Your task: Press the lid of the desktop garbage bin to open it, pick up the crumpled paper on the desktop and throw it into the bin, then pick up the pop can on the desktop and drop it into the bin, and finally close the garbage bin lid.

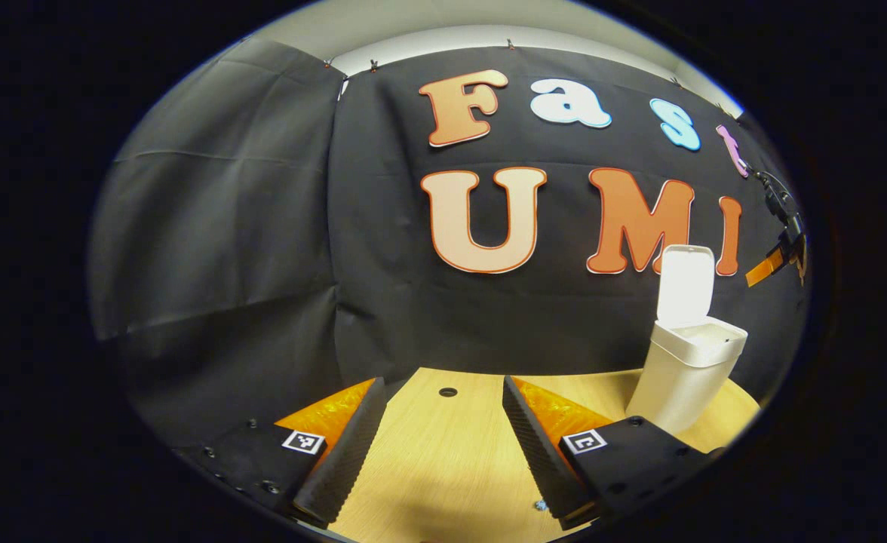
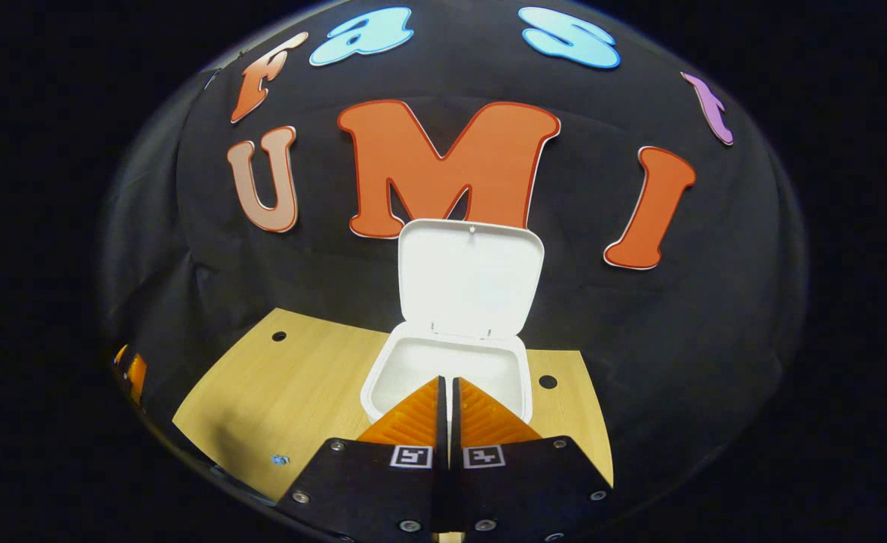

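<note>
Wooden desktop (image 2: pixel 293 392), white bin (image 2: pixel 451 377) lid (image 2: pixel 470 279) up, right claw (image 2: pixel 448 400) closed above, left claw (image 1: pixel 440 437) spread.

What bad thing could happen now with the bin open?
The right tongs are shut, hovering over the open bin. Pushing the upright lid down from there might tip the tall, narrow bin or slide it on the smooth table. The left tongs hang open, away from the bin, so nothing steadies it. The tips could also slip off the slick lid.
</note>
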